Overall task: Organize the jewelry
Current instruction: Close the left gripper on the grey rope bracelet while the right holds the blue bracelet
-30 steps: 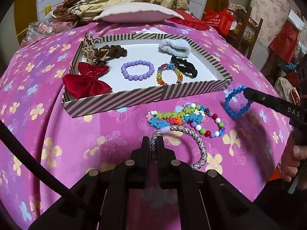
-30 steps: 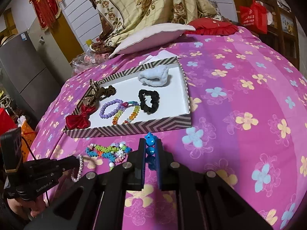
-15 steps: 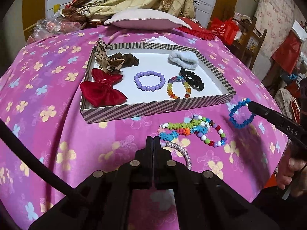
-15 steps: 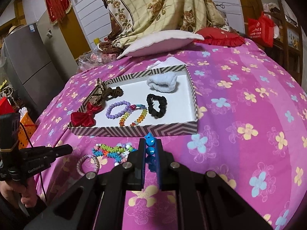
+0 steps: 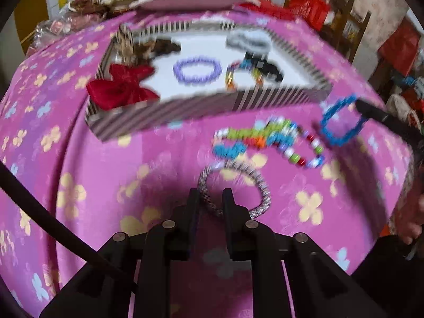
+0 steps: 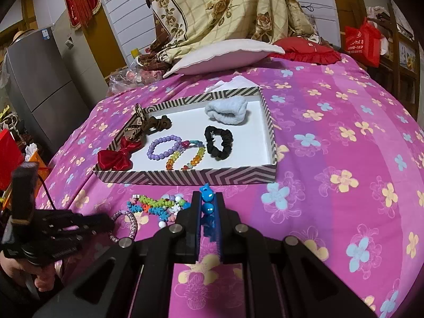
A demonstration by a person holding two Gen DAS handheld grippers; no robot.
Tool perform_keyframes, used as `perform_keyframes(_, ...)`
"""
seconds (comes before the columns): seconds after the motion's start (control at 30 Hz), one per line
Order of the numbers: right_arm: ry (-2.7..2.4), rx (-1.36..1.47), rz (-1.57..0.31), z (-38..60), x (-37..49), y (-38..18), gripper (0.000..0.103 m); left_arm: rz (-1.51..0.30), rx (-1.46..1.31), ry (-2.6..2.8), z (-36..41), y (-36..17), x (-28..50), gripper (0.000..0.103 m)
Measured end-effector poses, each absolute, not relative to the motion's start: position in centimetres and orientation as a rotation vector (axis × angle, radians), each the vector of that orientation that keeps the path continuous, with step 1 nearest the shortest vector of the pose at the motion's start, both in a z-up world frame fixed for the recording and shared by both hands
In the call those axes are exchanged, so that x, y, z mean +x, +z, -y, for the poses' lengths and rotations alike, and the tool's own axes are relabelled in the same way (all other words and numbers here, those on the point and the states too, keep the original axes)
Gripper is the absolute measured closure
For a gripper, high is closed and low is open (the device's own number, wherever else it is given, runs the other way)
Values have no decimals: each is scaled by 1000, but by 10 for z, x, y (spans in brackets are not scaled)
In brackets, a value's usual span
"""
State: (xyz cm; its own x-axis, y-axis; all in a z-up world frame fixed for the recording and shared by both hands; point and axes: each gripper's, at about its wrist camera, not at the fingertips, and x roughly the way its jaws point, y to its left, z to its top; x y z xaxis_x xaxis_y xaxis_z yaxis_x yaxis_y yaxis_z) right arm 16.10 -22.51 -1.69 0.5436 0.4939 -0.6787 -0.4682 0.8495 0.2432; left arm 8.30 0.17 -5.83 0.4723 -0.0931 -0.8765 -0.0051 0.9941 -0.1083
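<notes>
A: How is the left tool (image 5: 210, 198) seen?

B: Its jaws are being spread apart at this moment, with the near arc of the speckled cord bracelet (image 5: 261, 185) seen between them on the bed (image 5: 106, 180). No pressing of the pads on the cord can be made out, though that view is blurred.

A: And the right tool (image 6: 208, 201)?

B: It is pressed together on the blue bead bracelet (image 6: 206, 194), which is pinched between the fingers and held above the pink flowered cover, just in front of the striped tray (image 6: 185, 177).

A: What is laid in the tray?

B: A red bow (image 6: 115, 157), a purple bead bracelet (image 6: 164, 147), a multicoloured bead bracelet (image 6: 185, 156), a black scrunchie (image 6: 218, 143), a brown scrunchie (image 6: 157, 123) and a pale blue scrunchie (image 6: 226, 110) are found on its white floor.

A: And outside it?

B: A heap of mixed coloured bracelets (image 6: 156, 205) is left on the bed, between the tray's front wall and the cord bracelet.
</notes>
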Motion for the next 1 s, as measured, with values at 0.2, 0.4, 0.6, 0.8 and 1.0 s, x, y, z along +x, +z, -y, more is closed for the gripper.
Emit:
perform_keyframes(0.2, 569, 38, -813, 227, 162, -16, 94, -1058, -94, -56, -2, -53, 79, 101)
perform_keyframes(0.4, 597, 38, -807, 225, 159, -12, 94, -984, -173, -59, -18, -32, 77, 101)
perform_keyframes(0.6, 610, -27, -809, 213, 152, -10, 94, -961, -181, -61, -16, -26, 79, 101)
perform_keyframes(0.8, 620, -48, -802, 208, 147, -10, 94, -932, -183, -58, -10, -20, 79, 101)
perform_keyframes(1.0, 622, -61, -766, 207, 142, -5, 94, -915, -175, -10, -10, -19, 80, 101)
